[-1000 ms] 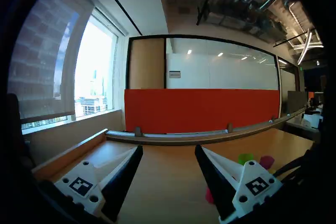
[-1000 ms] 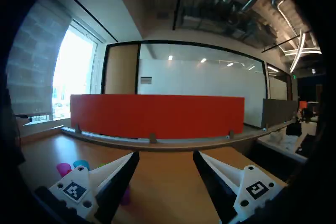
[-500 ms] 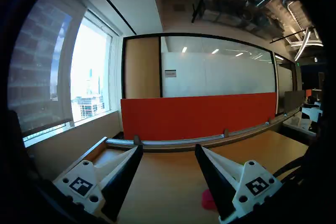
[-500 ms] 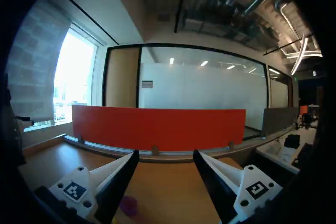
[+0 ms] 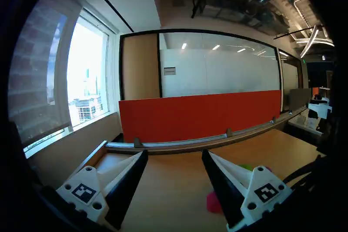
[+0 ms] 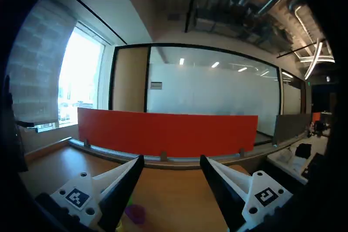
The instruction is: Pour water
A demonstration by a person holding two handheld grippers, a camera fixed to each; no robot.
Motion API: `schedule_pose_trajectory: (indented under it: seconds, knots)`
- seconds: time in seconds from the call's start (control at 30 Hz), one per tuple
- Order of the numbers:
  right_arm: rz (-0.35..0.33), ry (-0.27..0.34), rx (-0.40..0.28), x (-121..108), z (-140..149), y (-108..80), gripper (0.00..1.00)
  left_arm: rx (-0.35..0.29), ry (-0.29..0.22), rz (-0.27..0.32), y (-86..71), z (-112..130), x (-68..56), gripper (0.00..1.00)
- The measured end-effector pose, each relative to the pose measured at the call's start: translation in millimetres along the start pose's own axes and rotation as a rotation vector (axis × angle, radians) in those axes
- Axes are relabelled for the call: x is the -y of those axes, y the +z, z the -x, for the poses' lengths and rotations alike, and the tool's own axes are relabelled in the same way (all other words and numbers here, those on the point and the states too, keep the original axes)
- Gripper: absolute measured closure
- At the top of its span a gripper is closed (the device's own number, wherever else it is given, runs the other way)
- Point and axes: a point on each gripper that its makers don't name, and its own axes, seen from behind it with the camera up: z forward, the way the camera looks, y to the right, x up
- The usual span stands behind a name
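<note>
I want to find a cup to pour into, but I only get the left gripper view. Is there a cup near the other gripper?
Observer: Yes. In the right gripper view a purple cup stands on the wooden table, just ahead of the right gripper.
Operator: Is it holding that cup?
Observer: No. The right gripper is open, with nothing clamped.
Operator: What else is over there?
Observer: Far off to the right, a dark object lies on a white desk.
</note>
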Motion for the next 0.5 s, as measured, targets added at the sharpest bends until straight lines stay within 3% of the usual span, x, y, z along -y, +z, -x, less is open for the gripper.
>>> schedule_pose_trajectory:
  seconds: [0.5]
  knots:
    - [-0.129,-0.044,0.058,30.9,0.0,18.0,0.01,0.045,0.003,-0.003,-11.1,15.1,-2.3,0.08]
